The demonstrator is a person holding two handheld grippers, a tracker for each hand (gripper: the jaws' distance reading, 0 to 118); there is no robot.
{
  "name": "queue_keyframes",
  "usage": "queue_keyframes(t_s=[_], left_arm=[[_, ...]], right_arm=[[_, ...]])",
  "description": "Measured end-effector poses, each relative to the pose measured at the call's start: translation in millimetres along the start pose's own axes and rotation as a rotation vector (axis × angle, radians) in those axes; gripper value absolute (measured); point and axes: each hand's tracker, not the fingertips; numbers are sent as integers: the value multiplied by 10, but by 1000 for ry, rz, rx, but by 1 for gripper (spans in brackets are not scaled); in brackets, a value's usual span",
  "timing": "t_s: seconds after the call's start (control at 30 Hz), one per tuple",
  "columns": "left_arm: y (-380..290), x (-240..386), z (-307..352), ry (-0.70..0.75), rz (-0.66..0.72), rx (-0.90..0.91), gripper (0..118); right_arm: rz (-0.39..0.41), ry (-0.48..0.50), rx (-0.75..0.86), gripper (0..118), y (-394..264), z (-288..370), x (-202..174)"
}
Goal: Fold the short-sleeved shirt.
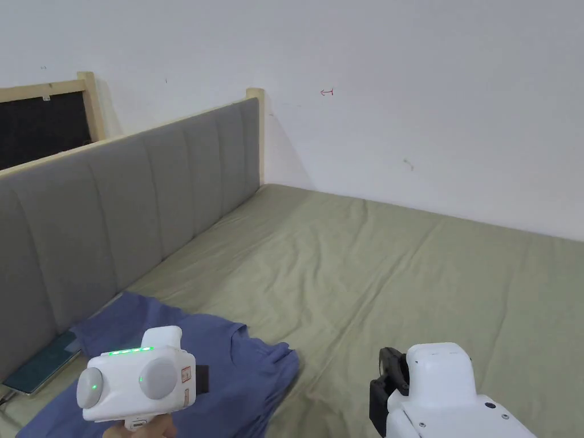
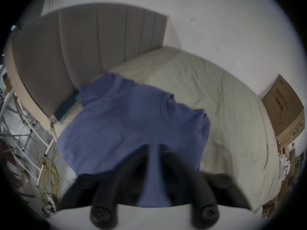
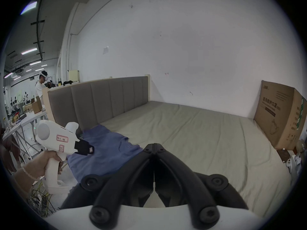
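Observation:
A blue short-sleeved shirt (image 1: 239, 365) lies spread on the olive bed sheet (image 1: 370, 274) near the headboard, its round neck opening facing up and its near sleeve bunched. In the left gripper view the shirt (image 2: 126, 117) lies right under my left gripper (image 2: 154, 148), whose jaws stand a little apart with blue cloth showing through the gap. In the right gripper view a hand holds that left gripper (image 3: 86, 148) just above the shirt (image 3: 106, 144). My right gripper (image 3: 154, 144) is shut on nothing, over bare sheet to the right of the shirt.
A grey padded headboard (image 1: 142, 194) runs along the left of the bed, with a dark flat device (image 1: 40, 368) lying at its foot. A cardboard box (image 3: 279, 114) stands at the far right edge. Yellow cables (image 2: 48, 172) lie on the floor. A person (image 3: 39, 87) stands behind the headboard.

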Motion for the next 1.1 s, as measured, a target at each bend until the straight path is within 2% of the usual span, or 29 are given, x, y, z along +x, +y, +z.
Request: queue_keyframes(t_s=[0.03,0.07,0.1,0.13,0.23,0.3,0.37,0.43,0.47,0.53,0.57,0.6,0.77,0.87,1.0,1.07,1.1], left_arm=[[12,-5,-75,-18,9,-49,112],[25,-2,-169,-23,28,-117,118],[-27,-2,-229,-53,34,-159,111],[-15,7,-219,-57,34,-119,111],[-99,43,-426,33,21,-207,111],[-184,69,-580,-4,-4,-291,110],[-258,106,-737,52,-50,-315,105],[-260,166,-690,77,-70,-280,93],[-221,161,-637,77,-59,-266,77],[-156,72,-525,93,-29,-200,9],[-163,4,-553,120,-10,-210,1],[-195,-97,-580,15,69,-263,1],[-123,-218,-515,-21,143,-263,1],[-56,-293,-431,-82,205,-251,1],[142,-418,-221,-259,456,-183,1],[286,-271,-91,-325,414,-148,1],[379,-109,-26,-319,343,-141,1]], right_arm=[[-17,-12,-19,0,-19,-26,24],[-42,-9,-33,0,-43,-55,68],[-71,1,-48,0,-62,-81,111],[-87,1,-59,0,-76,-101,138],[-107,1,-87,0,-114,-149,199],[-107,-2,-98,0,-132,-152,221],[-106,-9,-108,0,-149,-165,243],[-114,-12,-119,0,-172,-168,273],[-122,-12,-123,0,-180,-165,288],[-136,-7,-128,0,-193,-168,314],[-138,-8,-131,0,-196,-165,314],[-139,-13,-133,0,-197,-160,317],[-126,-48,-125,0,-193,-98,394],[-156,-66,-121,0,-190,-63,498],[-199,-102,-123,0,-208,-11,653],[-208,-117,-121,0,-206,30,731],[-210,-129,-116,0,-203,56,777]])
